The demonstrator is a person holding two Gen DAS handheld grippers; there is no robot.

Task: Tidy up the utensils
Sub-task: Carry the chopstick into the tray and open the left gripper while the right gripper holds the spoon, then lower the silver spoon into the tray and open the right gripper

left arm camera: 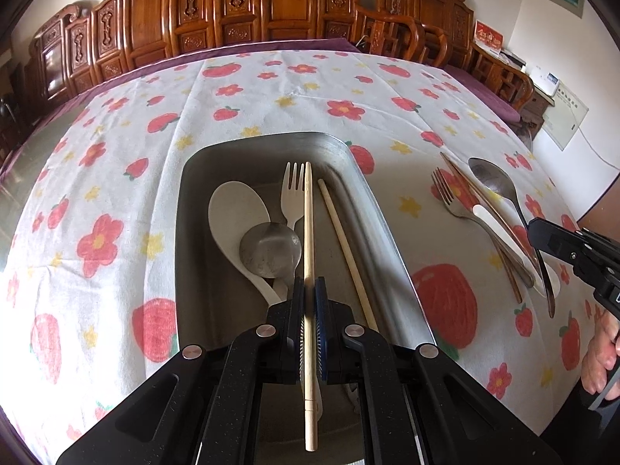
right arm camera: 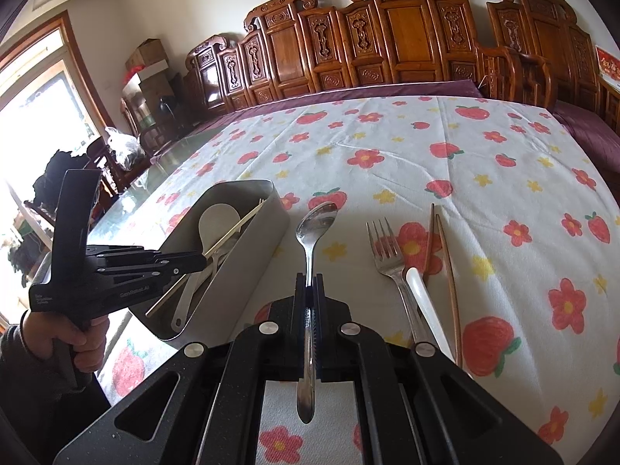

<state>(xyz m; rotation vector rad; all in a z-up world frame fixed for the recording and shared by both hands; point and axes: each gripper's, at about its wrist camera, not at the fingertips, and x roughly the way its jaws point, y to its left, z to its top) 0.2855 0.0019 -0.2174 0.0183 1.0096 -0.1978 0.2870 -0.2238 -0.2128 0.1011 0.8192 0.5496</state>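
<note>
My left gripper (left arm camera: 309, 286) is shut on a pale wooden chopstick (left arm camera: 309, 224), which points lengthwise over the metal tray (left arm camera: 186, 232). In the tray lie a white rice spoon (left arm camera: 236, 213), a metal spoon (left arm camera: 271, 250), a white fork (left arm camera: 293, 193) and a second pale chopstick (left arm camera: 345, 248). My right gripper (right arm camera: 310, 279) is shut on the handle of a steel spoon (right arm camera: 317, 219) over the cloth, right of the tray (right arm camera: 248, 248). The left gripper (right arm camera: 201, 261) reaches into the tray from the left.
On the flowered tablecloth (right arm camera: 426, 135), right of the held spoon, lie a steel fork (right arm camera: 387, 248), a white-handled utensil (right arm camera: 426, 302) and a pair of brown chopsticks (right arm camera: 445, 255). Carved wooden chairs (right arm camera: 399, 46) line the far side. A person's hand (right arm camera: 83, 345) holds the left gripper's handle.
</note>
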